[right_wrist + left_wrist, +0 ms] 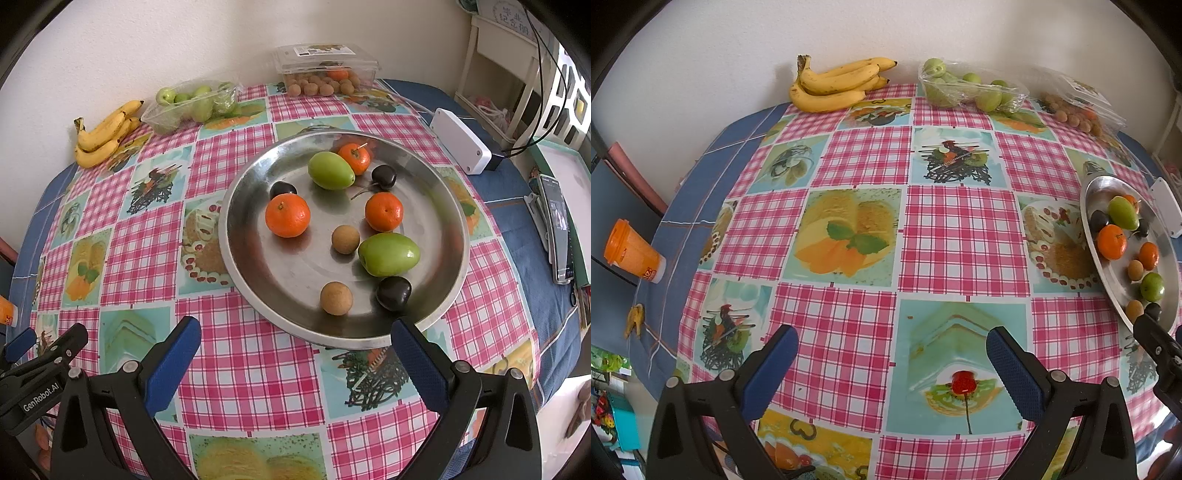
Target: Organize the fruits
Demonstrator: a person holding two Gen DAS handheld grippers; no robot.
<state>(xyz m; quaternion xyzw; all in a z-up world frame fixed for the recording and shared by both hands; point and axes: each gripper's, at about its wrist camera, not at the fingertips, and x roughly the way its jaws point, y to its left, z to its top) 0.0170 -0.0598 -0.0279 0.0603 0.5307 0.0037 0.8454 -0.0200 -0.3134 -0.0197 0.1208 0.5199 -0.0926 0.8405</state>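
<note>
A round metal plate [258,266] holds three oranges [287,215], two green fruits [388,254], two brown longans [336,298] and dark plums [393,293]. My right gripper [295,354] is open just short of the plate's near rim, with nothing between its fingers. My left gripper [892,360] is open and empty over the checked tablecloth, left of the plate [1108,280]. Bananas [831,86], a clear tray of green fruits [967,90] and a clear box of longans [325,77] lie along the far edge by the wall.
A white plastic box [460,146] with a cable sits right of the plate. A phone [559,229] lies on the blue cloth at the far right. An orange cup [633,253] stands at the table's left edge. A white shelf [498,74] is beyond the table.
</note>
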